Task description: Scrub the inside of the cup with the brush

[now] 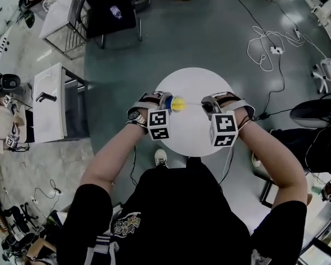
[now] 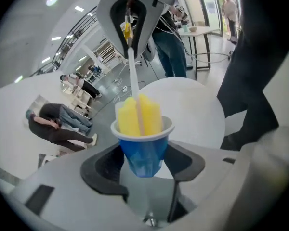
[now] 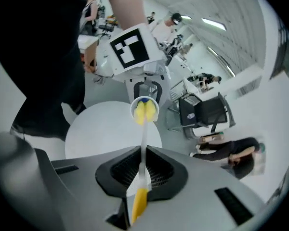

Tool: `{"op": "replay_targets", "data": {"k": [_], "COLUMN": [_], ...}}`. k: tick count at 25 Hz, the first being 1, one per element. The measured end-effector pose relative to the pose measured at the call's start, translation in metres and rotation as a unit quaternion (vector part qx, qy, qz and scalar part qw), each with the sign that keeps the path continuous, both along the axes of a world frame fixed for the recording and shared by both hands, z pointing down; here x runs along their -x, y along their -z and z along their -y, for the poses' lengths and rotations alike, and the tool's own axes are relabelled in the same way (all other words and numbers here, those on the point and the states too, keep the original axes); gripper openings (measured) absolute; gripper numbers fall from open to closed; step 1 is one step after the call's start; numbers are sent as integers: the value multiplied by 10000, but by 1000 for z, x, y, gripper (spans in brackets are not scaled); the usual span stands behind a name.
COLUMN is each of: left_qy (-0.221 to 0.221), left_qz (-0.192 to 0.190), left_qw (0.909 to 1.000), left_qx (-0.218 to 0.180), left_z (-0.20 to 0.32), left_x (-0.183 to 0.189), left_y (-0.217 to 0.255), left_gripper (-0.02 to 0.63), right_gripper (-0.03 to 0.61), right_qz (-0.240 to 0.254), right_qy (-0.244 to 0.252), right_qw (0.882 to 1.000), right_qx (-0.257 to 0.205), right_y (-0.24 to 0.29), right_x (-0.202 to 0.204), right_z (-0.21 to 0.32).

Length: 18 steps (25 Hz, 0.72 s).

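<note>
jaws of our left gripper pinch the cup over the counter; our right gripper clamps the brush, head inside the cup. scrubbing hard, we risk crushing it or twisting it free.

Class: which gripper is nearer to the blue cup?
Left. The left gripper clamps the cup between its jaws; the right gripper stands apart, gripping the brush, with only the brush's head in the cup.

Blue cup clamped in left claw; yellow brush head inside; handle gripped by right claw.
</note>
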<state>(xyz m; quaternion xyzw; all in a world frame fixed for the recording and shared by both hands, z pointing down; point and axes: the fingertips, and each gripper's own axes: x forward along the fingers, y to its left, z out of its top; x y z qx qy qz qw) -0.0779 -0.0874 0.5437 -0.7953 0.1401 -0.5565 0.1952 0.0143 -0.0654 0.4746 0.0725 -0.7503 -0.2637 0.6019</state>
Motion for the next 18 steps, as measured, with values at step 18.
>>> {"op": "replay_targets", "data": {"k": [18], "left_qy": [-428], "left_qz": [181], "left_qw": [9707], "left_qx": [-2359], "left_z": [24], "left_x": [7], "left_y": [37], "left_gripper": [258], "right_gripper": [44], "right_qz": [3525], "right_qy": [-4338], "right_qw": [6471], "right_qx": [5185], "right_y": [10], "right_x": [26], "right_z": [-25]}}
